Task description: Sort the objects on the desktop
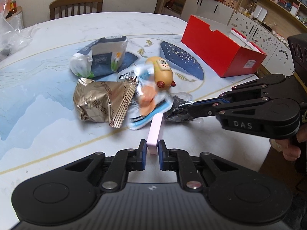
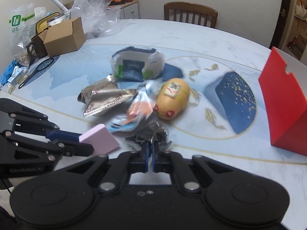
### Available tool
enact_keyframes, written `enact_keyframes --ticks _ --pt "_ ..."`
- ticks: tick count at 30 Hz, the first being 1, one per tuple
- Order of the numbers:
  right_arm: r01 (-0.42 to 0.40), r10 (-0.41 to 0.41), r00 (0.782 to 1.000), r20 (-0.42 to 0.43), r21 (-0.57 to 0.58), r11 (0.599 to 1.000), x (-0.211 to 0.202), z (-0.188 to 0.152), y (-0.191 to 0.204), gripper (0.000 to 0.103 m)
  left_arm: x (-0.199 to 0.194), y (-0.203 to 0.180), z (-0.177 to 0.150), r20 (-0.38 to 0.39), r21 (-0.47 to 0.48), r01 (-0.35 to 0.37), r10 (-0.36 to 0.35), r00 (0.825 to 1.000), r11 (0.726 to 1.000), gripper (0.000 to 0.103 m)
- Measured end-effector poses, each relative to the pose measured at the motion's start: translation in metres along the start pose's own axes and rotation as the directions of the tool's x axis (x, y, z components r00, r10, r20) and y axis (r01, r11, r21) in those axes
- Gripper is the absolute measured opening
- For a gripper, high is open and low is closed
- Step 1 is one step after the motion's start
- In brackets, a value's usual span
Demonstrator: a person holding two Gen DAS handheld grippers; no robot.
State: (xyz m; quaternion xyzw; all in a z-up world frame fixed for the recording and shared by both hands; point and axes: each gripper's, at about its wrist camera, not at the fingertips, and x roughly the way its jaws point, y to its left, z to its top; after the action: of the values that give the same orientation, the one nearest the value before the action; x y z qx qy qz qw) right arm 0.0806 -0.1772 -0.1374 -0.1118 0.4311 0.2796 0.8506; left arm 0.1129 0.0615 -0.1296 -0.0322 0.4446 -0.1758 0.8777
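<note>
Two grippers show in the left wrist view: the left gripper [image 1: 152, 149] pinches a pink block [image 1: 155, 132], the right gripper [image 1: 184, 108] clamps a clear packet of dark bits [image 1: 177, 109]. Right wrist view: that packet [image 2: 151, 136] lies on the table [image 2: 191, 38] near a gold foil pouch [image 2: 103, 99].
</note>
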Motion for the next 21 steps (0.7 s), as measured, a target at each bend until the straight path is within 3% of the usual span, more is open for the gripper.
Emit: enact_keyframes --ticks 4,8,9,16,21 --pt "0.002 -0.003 1.000 -0.013 -0.020 1.000 0.001 -0.003 -0.001 0.011 0.002 0.000 0.000 -0.004 -0.005 -0.001 0.001 1.000 1.000 0.009" --pt "0.019 -0.019 1.000 0.005 -0.006 1.000 0.002 -0.001 -0.003 0.065 0.003 -0.001 0.000 -0.010 -0.004 -0.002 0.002 1.000 1.000 0.009" --pt "0.018 -0.018 1.000 0.015 -0.001 1.000 0.002 0.000 -0.003 0.073 0.004 -0.001 -0.001 -0.012 -0.003 -0.003 0.003 1.000 1.000 0.009" --pt "0.009 -0.008 1.000 -0.016 0.011 1.000 0.021 0.006 -0.005 0.072 0.007 -0.001 -0.001 -0.019 0.004 -0.008 0.008 1.000 1.000 0.009" --pt "-0.009 0.010 0.999 -0.039 0.028 1.000 0.027 0.003 -0.008 0.056 0.007 0.000 0.000 -0.017 -0.001 -0.008 0.008 1.000 1.000 0.009"
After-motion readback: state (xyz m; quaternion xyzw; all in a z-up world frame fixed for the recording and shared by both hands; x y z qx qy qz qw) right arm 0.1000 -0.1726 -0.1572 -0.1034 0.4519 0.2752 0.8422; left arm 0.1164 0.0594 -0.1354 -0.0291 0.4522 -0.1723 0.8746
